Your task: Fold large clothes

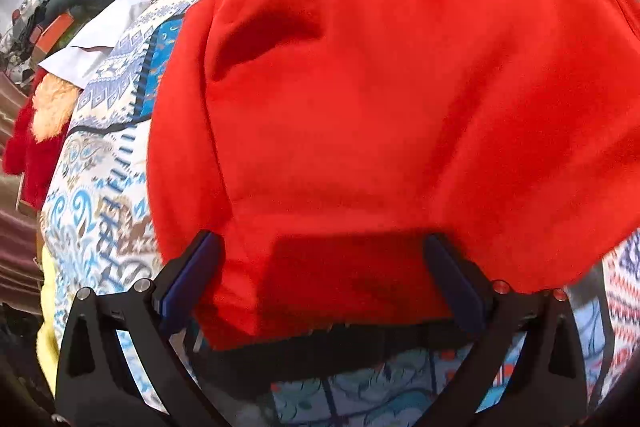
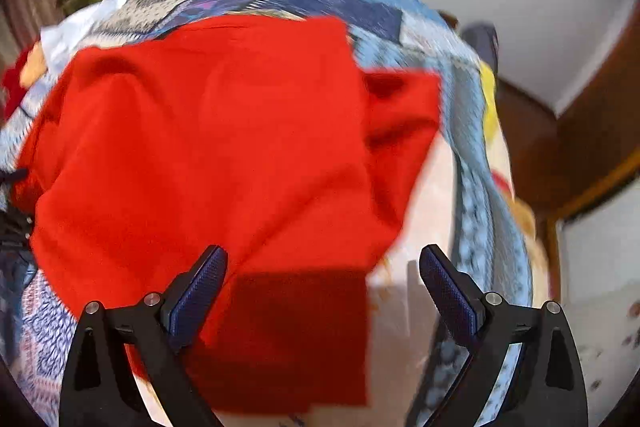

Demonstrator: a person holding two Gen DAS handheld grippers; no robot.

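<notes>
A large red garment [image 1: 380, 99] lies spread on a patterned blue and white bedspread [image 1: 100, 195]. My left gripper [image 1: 322, 247] is open, its fingers wide apart over the garment's near edge, with red cloth between them. In the right wrist view the same red garment [image 2: 208, 147] lies with a sleeve [image 2: 400, 123] out to the right. My right gripper [image 2: 322, 259] is open over the garment's near right corner. Neither gripper holds the cloth.
A red and orange fluffy item [image 1: 40, 131] and a pile of bags and clothes [image 1: 48, 23] lie at the bed's left. Yellow fabric [image 1: 48, 339] hangs at the near left edge. Brown wooden furniture [image 2: 560, 147] stands to the right of the bed.
</notes>
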